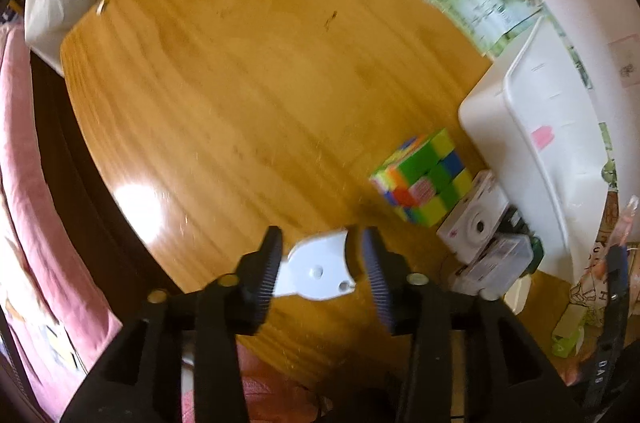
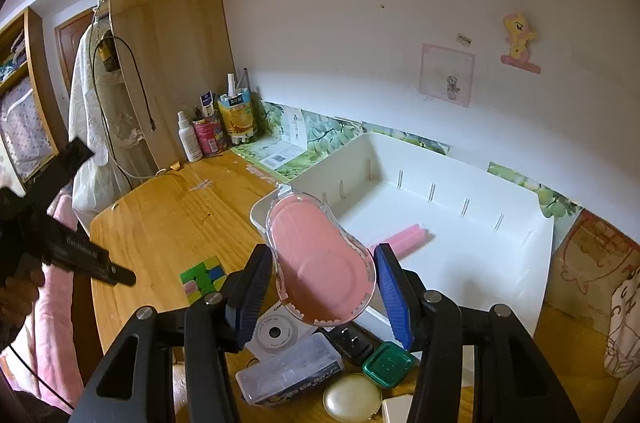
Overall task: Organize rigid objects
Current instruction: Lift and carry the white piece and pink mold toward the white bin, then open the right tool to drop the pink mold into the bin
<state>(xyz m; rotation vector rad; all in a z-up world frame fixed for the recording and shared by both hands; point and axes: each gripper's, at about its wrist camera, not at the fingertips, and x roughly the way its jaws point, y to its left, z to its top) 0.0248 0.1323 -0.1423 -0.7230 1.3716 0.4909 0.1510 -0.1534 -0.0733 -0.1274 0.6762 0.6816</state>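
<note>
A flat white plastic piece (image 1: 320,269) lies on the wooden desk (image 1: 248,95) between the fingers of my left gripper (image 1: 322,235), which points down and stands open; a gap shows beside its right pad. My right gripper (image 2: 323,250) is shut on a pink oval case in a clear shell (image 2: 320,263), held above the near corner of the white bin (image 2: 460,263). A pink roller (image 2: 404,237) lies in the bin. Next to the bin (image 1: 532,95) sit a colourful puzzle cube (image 1: 424,179), a white toy camera (image 1: 476,223) and a clear plastic box (image 1: 496,263).
Below the right gripper lie the cube (image 2: 202,279), camera (image 2: 276,333), clear box (image 2: 288,371), a black plug (image 2: 352,341), a green square tin (image 2: 388,363) and a round pearl compact (image 2: 352,399). Bottles and cans (image 2: 212,131) stand at the desk's back left. Pink fabric (image 1: 24,183) borders the desk's left edge.
</note>
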